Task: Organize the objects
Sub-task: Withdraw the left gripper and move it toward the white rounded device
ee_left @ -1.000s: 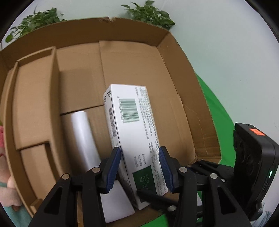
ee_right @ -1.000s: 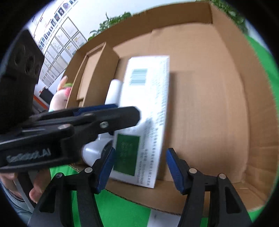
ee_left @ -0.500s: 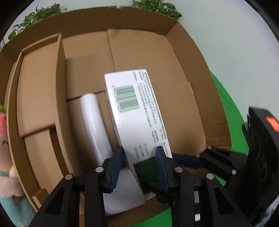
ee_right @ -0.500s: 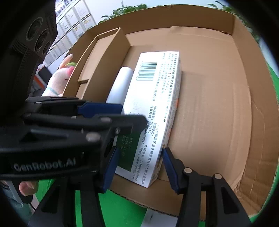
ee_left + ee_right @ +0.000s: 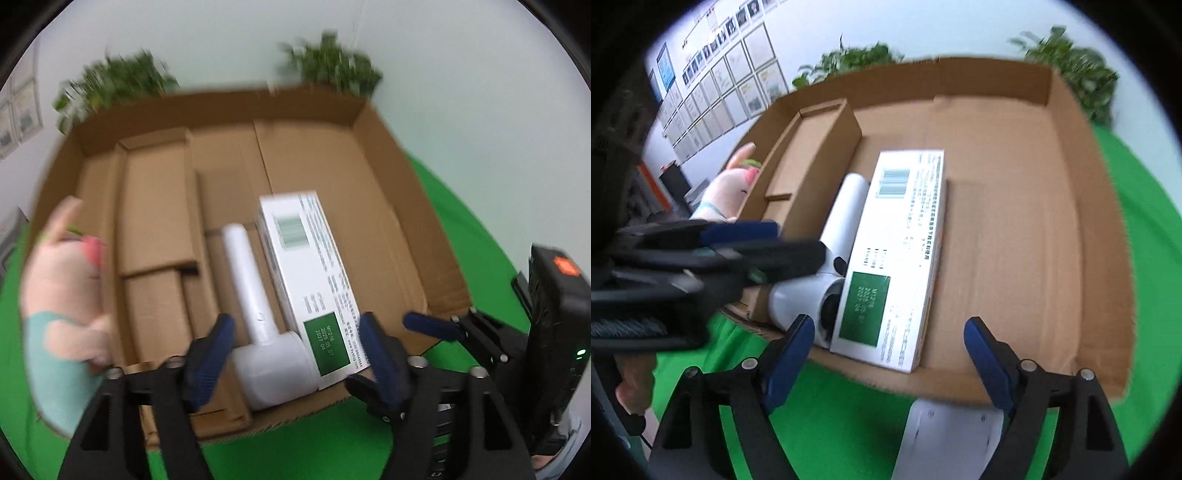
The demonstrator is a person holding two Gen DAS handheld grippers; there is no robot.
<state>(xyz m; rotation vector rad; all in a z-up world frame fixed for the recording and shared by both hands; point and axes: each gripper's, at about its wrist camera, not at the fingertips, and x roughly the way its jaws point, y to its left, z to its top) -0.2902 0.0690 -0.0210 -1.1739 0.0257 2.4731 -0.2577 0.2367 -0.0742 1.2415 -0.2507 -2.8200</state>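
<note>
A white carton with a barcode and green label [image 5: 310, 280] [image 5: 897, 254] lies flat inside the open cardboard box [image 5: 373, 206] [image 5: 1015, 229], next to a white handheld device [image 5: 258, 325] [image 5: 827, 266]. My left gripper [image 5: 295, 358] is open and empty, above the box's near edge, its jaws apart around the device head and carton end without touching. My right gripper [image 5: 890, 354] is open and empty, just outside the near wall. The left gripper shows as a dark blurred shape in the right wrist view [image 5: 701, 251].
A pink and teal plush toy [image 5: 66, 295] [image 5: 727, 188] leans outside the box's left wall. Cardboard dividers [image 5: 159, 214] fill the box's left side. A white object [image 5: 953, 435] lies on the green cloth [image 5: 1145, 258] under my right gripper. Plants stand behind.
My left gripper has opened, let go of the white carton and pulled back. My right gripper has also pulled back and opened wider. The carton now lies flat in the box.
</note>
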